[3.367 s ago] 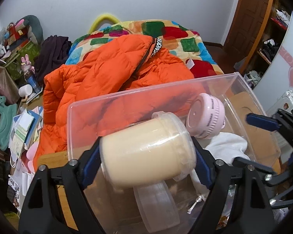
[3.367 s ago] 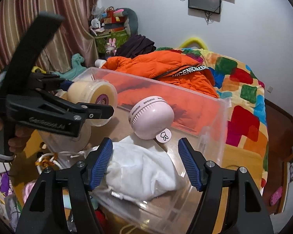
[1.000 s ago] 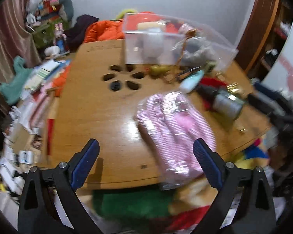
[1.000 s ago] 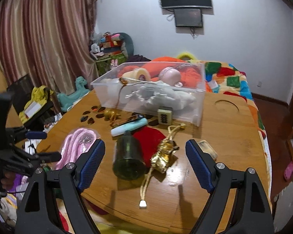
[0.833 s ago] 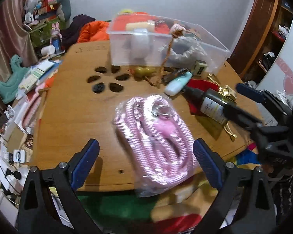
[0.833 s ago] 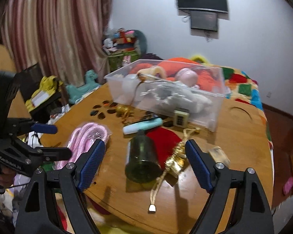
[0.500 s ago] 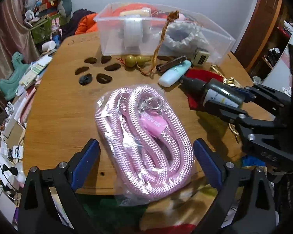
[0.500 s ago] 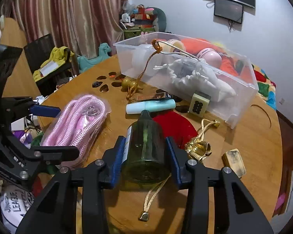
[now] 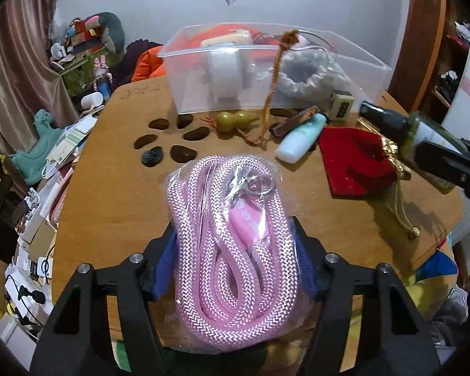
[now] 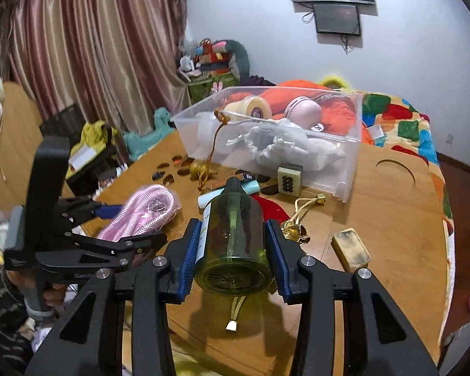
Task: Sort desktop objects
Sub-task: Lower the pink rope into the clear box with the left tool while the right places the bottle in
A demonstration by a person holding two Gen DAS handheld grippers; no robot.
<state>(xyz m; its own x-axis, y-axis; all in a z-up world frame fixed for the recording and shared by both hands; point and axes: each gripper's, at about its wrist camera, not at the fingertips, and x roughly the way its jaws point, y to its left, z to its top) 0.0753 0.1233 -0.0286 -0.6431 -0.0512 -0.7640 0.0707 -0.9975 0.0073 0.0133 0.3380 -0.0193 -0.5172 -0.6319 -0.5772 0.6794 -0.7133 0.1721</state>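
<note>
A pink braided rope in a clear bag lies on the wooden table at its near edge. My left gripper straddles the bag's near half. Its jaws are closing, and both blue pads touch the bag's sides. In the right wrist view the rope and the left gripper sit at the left. My right gripper is shut on a green glass bottle, held off the table with its black cap pointing away. The clear plastic bin stands at the table's far side with several things inside.
On the table between the rope and the bin lie a light-blue tube, a red pouch, a gourd charm and a mahjong tile. A yellowish block and a gold cord lie at the right. Clutter crowds the floor at the left.
My left gripper came down over the pink rope bag and its jaws narrowed onto it. My right gripper closed on the green bottle and raised it off the table.
</note>
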